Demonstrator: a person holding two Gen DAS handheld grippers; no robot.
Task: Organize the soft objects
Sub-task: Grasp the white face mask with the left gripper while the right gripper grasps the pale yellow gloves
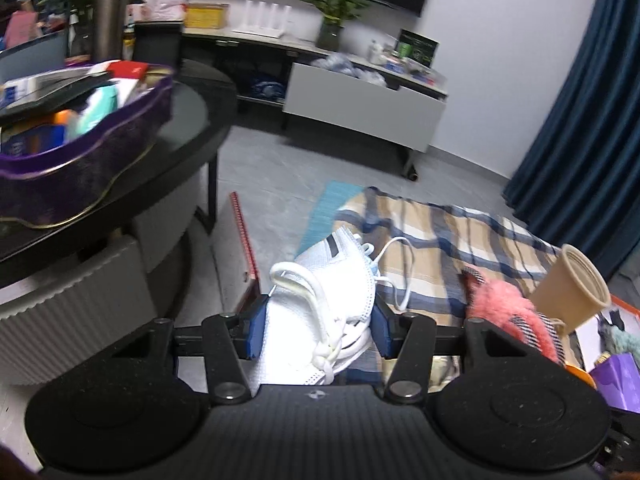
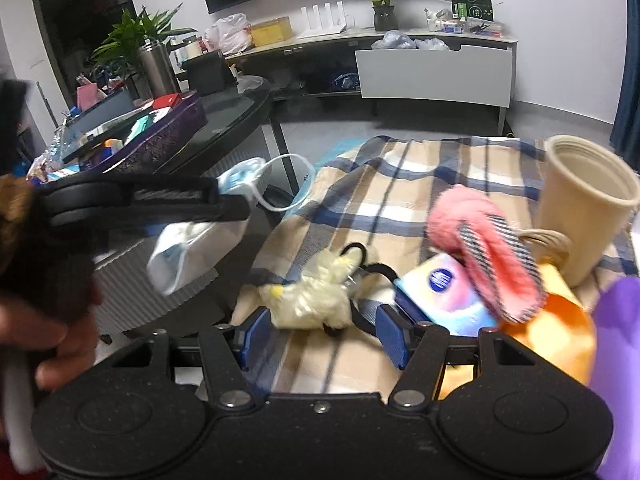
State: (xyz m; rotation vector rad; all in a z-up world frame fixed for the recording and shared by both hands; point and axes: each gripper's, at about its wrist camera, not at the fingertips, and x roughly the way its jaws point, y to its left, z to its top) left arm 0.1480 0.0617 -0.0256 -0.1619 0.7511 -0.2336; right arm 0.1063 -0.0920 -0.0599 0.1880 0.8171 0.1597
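1 cup (image 2: pixel 580 208), 1 slipper (image 2: pixel 492 248)

White wall (image 2: pixel 560 20), grey floor (image 1: pixel 304 160), blue curtain (image 1: pixel 592 100), TV console (image 2: pixel 432 76).

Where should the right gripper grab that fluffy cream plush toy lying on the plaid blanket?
Grip the cream plush toy across its fuzzy body, coming down from above and the near side. It lies flat on the plaid blanket, already between the right gripper's open pads. Probably avoid the black strap looping off its right side; the soft middle should compress and hold better.
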